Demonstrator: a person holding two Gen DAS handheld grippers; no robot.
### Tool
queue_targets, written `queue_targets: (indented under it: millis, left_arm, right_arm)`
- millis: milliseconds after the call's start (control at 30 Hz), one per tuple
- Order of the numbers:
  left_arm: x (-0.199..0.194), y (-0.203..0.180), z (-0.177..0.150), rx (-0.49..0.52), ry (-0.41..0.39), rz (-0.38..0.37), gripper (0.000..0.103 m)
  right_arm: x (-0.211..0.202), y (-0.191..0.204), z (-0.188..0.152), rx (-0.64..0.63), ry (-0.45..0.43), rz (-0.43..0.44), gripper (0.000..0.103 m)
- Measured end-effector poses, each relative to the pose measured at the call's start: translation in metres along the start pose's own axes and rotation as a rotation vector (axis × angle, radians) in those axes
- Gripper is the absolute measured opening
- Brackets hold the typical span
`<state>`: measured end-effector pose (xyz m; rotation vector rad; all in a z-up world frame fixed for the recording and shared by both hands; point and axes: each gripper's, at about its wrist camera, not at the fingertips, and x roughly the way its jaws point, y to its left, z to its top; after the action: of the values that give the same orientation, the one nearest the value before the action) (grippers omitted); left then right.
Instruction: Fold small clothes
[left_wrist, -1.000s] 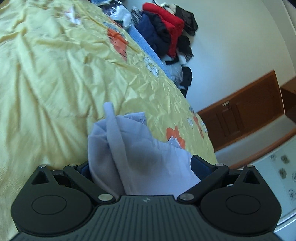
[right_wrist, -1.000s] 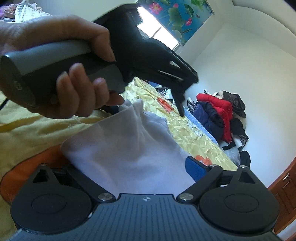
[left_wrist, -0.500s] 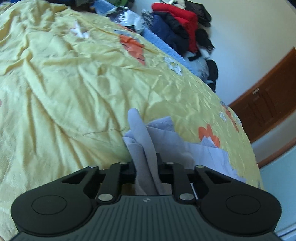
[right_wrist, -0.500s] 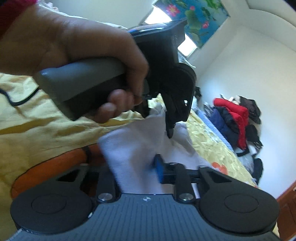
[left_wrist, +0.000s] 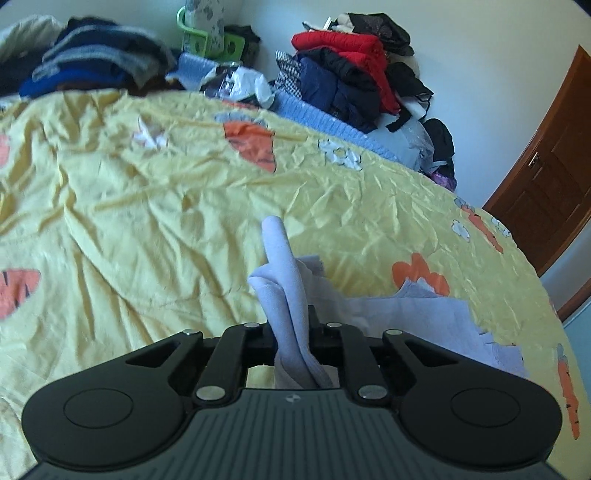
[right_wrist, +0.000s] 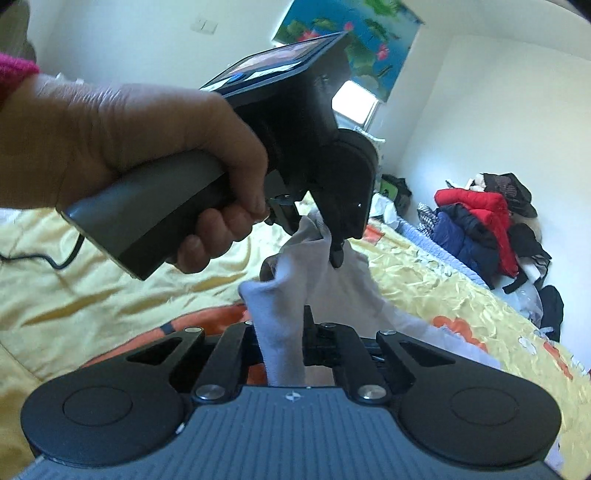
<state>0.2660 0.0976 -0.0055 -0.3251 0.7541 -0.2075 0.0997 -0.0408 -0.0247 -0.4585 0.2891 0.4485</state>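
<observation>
A small pale lavender-grey garment (left_wrist: 286, 295) is held up over the yellow bedspread (left_wrist: 147, 206). My left gripper (left_wrist: 291, 332) is shut on a bunched edge of it, and the rest trails down to the right (left_wrist: 424, 314). In the right wrist view my right gripper (right_wrist: 282, 332) is shut on another edge of the same garment (right_wrist: 280, 306). The left gripper (right_wrist: 332, 236), held in a hand (right_wrist: 129, 147), pinches the cloth just beyond and above my right one.
A pile of red, navy and black clothes (left_wrist: 354, 74) lies at the far side of the bed, with folded dark clothes (left_wrist: 92, 59) at the far left. A brown door (left_wrist: 546, 199) stands to the right.
Both grippers closed from open onto the garment's edges and lifted it. The left view swung up, showing more of the bed and the far clothes piles.
</observation>
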Motion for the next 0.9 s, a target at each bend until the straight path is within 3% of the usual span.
queue_targets:
  millis: [233, 900]
  left_arm:
    - [-0.009, -0.032, 0.005, 0.038, -0.035, 0.044, 0.011]
    - [0.006, -0.139, 0.007, 0.168, -0.05, 0.037, 0.011]
  right_arm:
    - [-0.019, -0.021, -0.004, 0.093, -0.029, -0.02, 0.008]
    - [-0.07, -0.108, -0.038, 0.354, -0.062, -0.083, 0.007]
